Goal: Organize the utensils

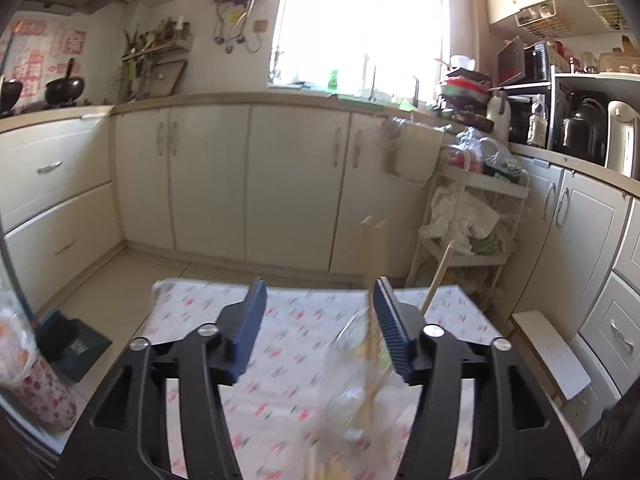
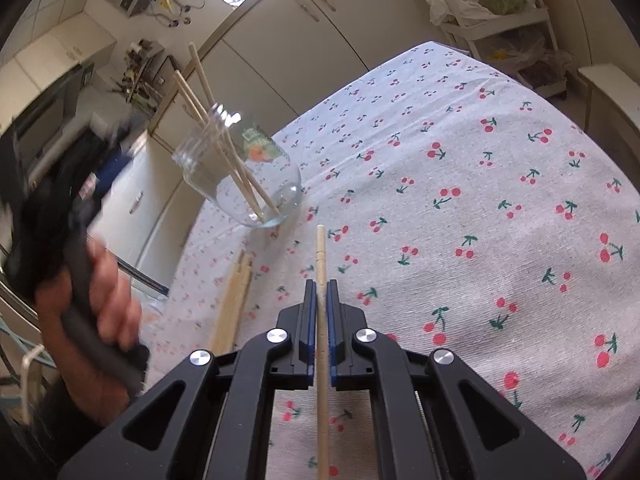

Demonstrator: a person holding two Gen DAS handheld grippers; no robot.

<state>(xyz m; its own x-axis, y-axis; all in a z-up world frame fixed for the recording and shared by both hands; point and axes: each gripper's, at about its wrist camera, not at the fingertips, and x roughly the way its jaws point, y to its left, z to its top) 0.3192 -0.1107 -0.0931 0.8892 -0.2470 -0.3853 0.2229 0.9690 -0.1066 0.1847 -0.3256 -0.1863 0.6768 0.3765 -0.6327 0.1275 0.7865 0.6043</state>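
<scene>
Chopsticks (image 2: 208, 120) in glass jar (image 2: 256, 176), tilted

Clear glossy glass jar (image 2: 244, 176); pale matt wooden chopsticks (image 2: 218, 120); woven matt cherry-print tablecloth (image 2: 480, 200); matt black plastic right gripper (image 2: 319, 292) with ribbed blue pads (image 2: 308, 320).
</scene>
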